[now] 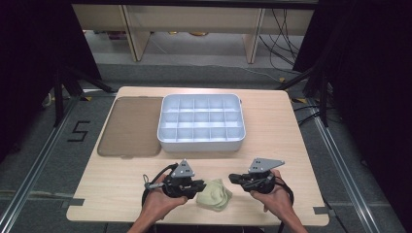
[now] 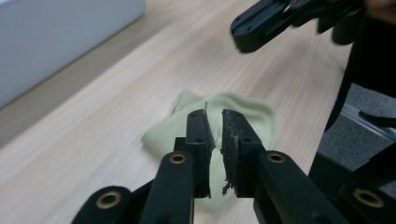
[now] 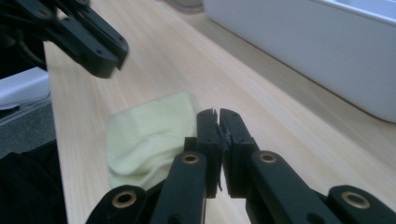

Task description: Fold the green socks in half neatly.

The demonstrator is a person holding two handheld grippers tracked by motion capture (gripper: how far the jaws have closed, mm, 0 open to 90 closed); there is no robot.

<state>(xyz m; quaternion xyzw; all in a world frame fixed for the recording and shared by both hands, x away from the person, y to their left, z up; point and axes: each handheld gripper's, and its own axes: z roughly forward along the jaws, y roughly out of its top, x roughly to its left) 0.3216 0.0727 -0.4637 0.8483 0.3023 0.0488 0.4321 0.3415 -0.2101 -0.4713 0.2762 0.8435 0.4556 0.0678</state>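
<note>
You are hovering both grippers, left gripper (image 1: 198,186) and right gripper (image 1: 234,178), jaws clenched and gripping nothing, beside the pale green cloth (image 1: 214,194) lying crumpled at the table's (image 1: 116,184) near edge; all handling remains.

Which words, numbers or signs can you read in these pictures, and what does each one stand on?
"5": black tape mark on the grey floor, left of the table.
No writing shows on the divided tray, the cloth or the brown lid.
</note>
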